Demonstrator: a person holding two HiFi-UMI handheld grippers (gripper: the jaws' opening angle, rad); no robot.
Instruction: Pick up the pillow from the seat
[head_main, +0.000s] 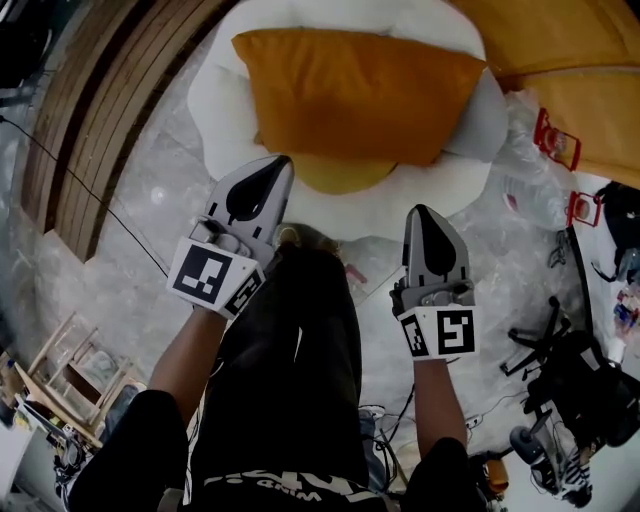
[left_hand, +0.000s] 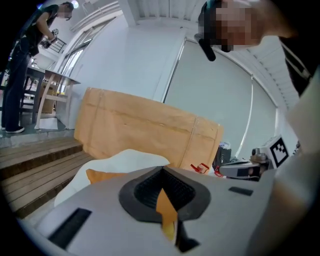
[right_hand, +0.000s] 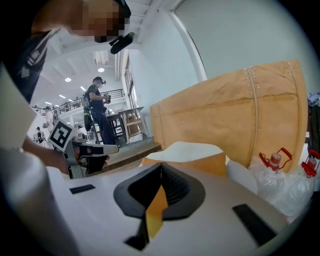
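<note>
Approach step: orange pillow (head_main: 350, 95) lies on white seat (head_main: 215, 110), far side of both hands. Left tongs (head_main: 270, 178) and right tongs (head_main: 428, 220) pressed together, empty, at seat's near edge, short of pillow. Next move, as judged: spread both, reach pillow's near corners, pinch

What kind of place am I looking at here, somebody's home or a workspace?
Likely a big open workspace, not a home: a person standing by a work table, crinkled plastic sheeting underfoot, dark equipment piled nearby.
</note>
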